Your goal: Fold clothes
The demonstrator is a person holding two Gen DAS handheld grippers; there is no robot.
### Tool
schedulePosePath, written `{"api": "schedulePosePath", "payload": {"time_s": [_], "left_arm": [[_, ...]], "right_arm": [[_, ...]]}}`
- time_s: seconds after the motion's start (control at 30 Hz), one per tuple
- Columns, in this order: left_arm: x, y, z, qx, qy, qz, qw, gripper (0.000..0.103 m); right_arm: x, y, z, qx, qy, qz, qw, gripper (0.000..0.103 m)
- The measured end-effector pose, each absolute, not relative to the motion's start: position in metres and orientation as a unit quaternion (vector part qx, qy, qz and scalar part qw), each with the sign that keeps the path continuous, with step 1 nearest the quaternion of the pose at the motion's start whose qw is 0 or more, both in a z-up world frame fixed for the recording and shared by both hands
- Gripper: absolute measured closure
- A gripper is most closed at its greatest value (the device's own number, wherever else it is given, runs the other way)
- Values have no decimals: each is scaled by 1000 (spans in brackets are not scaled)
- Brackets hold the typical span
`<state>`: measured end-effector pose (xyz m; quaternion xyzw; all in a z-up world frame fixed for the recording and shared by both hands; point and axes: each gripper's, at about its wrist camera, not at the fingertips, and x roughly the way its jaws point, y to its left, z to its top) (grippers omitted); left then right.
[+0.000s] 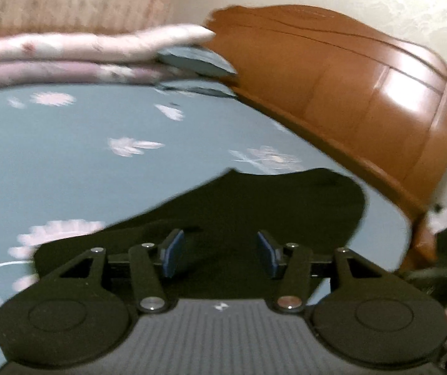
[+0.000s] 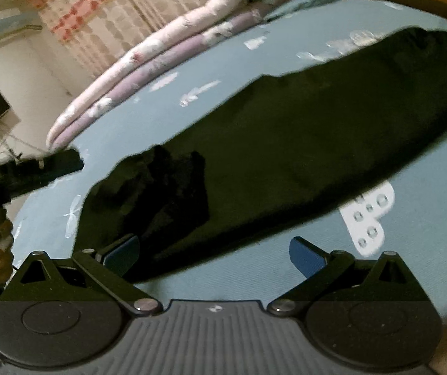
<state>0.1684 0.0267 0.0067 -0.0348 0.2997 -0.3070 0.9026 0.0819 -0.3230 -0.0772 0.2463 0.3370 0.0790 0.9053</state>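
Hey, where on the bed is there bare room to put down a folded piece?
Bare blue bedsheet lies between the dark garment and the rolled quilt. The wooden headboard end is crowded with a pillow.

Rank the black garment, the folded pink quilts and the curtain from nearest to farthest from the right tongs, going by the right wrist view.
1. Black garment: directly ahead of the right tongs, one end lying between the open fingers.
2. Folded pink quilts: along the bed's far edge, upper left.
3. Curtain: on the wall behind the quilts, top left.
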Motion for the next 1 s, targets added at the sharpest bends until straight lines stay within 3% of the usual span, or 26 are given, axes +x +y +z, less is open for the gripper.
{"api": "schedulePosePath", "payload": {"time_s": [0.23, 0.33, 1.0], "left_arm": [[119, 81, -10, 50, 309, -181, 932, 51], [102, 83, -22, 68, 326, -177, 926, 44], [76, 48, -62, 151, 329, -199, 911, 40]], "right_arm": [[102, -315, -67, 233, 333, 123, 905, 13], [113, -308, -65, 220, 336, 132, 906, 13], [140, -290, -49, 249, 318, 182, 896, 13]]}}
